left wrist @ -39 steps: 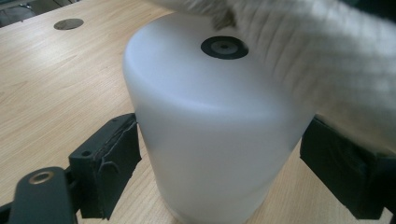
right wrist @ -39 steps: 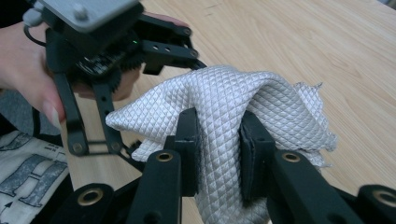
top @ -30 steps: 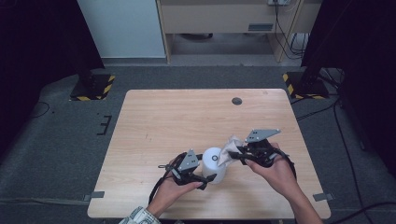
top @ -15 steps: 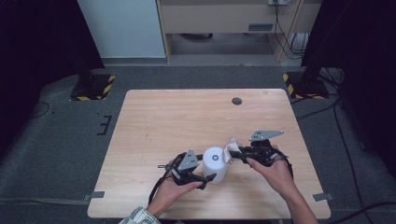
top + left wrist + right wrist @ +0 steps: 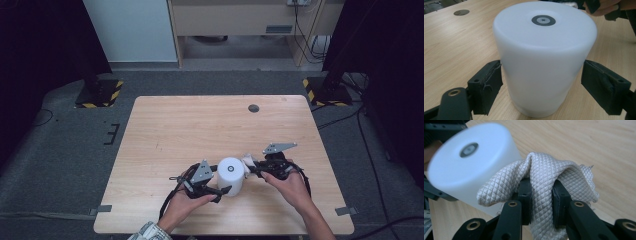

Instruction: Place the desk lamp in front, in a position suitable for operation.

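Observation:
A white cylinder (image 5: 231, 172) with a small grey disc on its top stands on the wooden table (image 5: 200, 125) near the front edge. My left gripper (image 5: 222, 179) reaches in from the left with one jaw on each side of the cylinder (image 5: 544, 57). Both pads (image 5: 490, 85) touch its lower wall, so the left gripper (image 5: 541, 85) is shut on it. My right gripper (image 5: 252, 167) is shut on a pale quilted cloth (image 5: 247, 161). The cloth (image 5: 549, 175) bulges over the right gripper (image 5: 541, 192) and lies against the cylinder's (image 5: 466, 170) right side.
A dark round disc (image 5: 254, 108) is set into the table at the far right. On the floor, black stands with yellow-and-black striped bases (image 5: 97, 92) flank the table's far corners. A cabinet stands behind.
My right gripper has come down with the cloth, from beside the cylinder's top to its right side. The left gripper and the cylinder have stayed in place.

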Tool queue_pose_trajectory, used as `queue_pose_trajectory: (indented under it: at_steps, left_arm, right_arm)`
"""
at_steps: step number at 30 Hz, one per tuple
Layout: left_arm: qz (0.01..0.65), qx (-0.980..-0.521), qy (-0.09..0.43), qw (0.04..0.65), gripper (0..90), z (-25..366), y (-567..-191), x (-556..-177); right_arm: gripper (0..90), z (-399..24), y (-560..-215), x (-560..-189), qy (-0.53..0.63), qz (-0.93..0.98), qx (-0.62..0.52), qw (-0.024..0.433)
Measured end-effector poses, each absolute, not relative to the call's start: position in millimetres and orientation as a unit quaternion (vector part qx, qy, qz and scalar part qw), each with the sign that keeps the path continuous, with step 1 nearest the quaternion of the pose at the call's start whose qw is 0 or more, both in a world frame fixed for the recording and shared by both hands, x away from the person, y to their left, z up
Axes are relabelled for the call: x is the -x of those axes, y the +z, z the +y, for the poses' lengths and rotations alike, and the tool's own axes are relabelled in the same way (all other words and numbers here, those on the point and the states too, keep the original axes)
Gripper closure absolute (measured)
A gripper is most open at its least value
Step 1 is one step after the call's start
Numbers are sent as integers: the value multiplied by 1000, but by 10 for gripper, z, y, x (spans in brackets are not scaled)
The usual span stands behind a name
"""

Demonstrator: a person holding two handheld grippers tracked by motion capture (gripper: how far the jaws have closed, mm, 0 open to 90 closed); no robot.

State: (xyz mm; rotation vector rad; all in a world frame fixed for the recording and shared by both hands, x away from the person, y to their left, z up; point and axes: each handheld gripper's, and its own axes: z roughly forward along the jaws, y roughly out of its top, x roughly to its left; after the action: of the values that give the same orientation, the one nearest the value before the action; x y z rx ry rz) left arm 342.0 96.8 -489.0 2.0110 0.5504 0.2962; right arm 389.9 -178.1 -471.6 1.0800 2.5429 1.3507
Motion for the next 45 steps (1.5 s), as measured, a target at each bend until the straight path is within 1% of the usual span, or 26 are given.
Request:
queue_pose_trajectory:
  at_steps: [3, 7, 10, 14, 15, 21, 26, 27, 36, 40, 45]
  left_arm:
    - [228, -829, 119, 496, 165, 969, -4892, -3424]
    - [228, -830, 119, 495, 165, 970, -4891, -3426]
    - [228, -830, 120, 495, 166, 969, -4890, -3424]
    - [228, -830, 119, 495, 165, 969, -4890, -3425]
    - [228, -830, 120, 495, 167, 968, -4891, -3426]
    - [228, -830, 121, 494, 175, 967, -4894, -3426]
    - [229, -830, 121, 494, 181, 972, -4898, -3430]
    - [229, -830, 121, 494, 181, 971, -4898, -3429]
    - [230, -830, 119, 494, 177, 971, -4900, -3428]
    - [233, -827, 118, 497, 176, 969, -4908, -3423]
    - [238, -823, 115, 503, 173, 971, -4914, -3418]
  right_arm:
    - [733, -1776, -4867, -3941, 434, 826, -361, 17]
    - [734, -1756, -5009, -3969, 419, 831, -366, 11]
    - [734, -1756, -5044, -3968, 418, 831, -366, 13]
    - [734, -1782, -4980, -3946, 428, 827, -364, 15]
    - [734, -1801, -4876, -3934, 442, 821, -359, 19]
    - [734, -1782, -4627, -4010, 464, 816, -342, 32]
    - [734, -1742, -4661, -4099, 458, 820, -342, 25]
    - [735, -1702, -4724, -4133, 446, 826, -344, 24]
    - [735, -1634, -4949, -4171, 410, 839, -356, 15]
    - [734, -1659, -4916, -4141, 415, 837, -355, 21]
    - [734, -1722, -4719, -4077, 441, 827, -348, 29]
